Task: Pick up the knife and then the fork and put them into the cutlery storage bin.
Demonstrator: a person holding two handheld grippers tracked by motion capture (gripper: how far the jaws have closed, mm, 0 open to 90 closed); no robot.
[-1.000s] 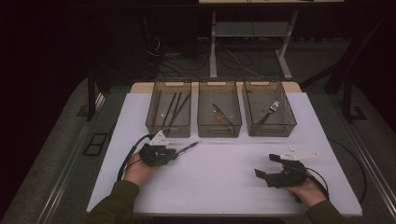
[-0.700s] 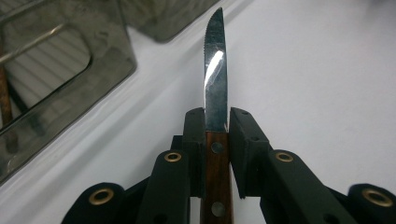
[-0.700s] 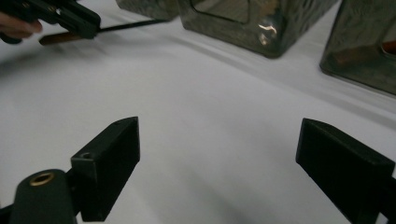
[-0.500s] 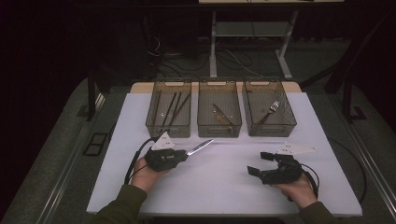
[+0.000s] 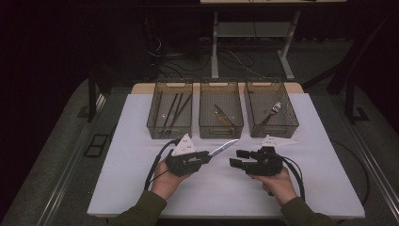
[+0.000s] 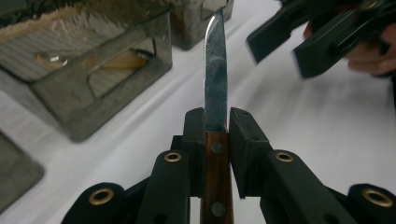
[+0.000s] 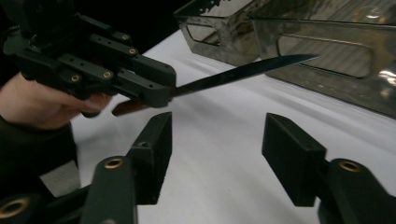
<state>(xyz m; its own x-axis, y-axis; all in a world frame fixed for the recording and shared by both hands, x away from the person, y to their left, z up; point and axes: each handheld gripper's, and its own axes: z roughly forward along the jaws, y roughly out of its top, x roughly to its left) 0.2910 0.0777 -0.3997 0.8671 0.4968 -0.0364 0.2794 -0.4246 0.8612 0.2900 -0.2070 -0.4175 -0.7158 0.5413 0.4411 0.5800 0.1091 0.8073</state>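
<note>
Left claw [image 5: 207, 157] clamps knife [image 5: 225, 147] by its wooden handle, blade out over bench [image 5: 141, 132] toward middle tray [image 5: 221, 129]; right claw [image 5: 240, 159], empty, jaws just closing, approaches, prob. for handover.

Three trays [image 5: 221, 126] stand side by side behind the knife [image 5: 224, 148], on the table [image 5: 136, 141].

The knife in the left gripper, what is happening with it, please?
A person holds a gripper in each hand over the white table. The left gripper is shut on the knife at its wooden handle, blade pointing toward the right gripper. Its jaws have just been closing, nothing between them. Three bins stand behind.
</note>
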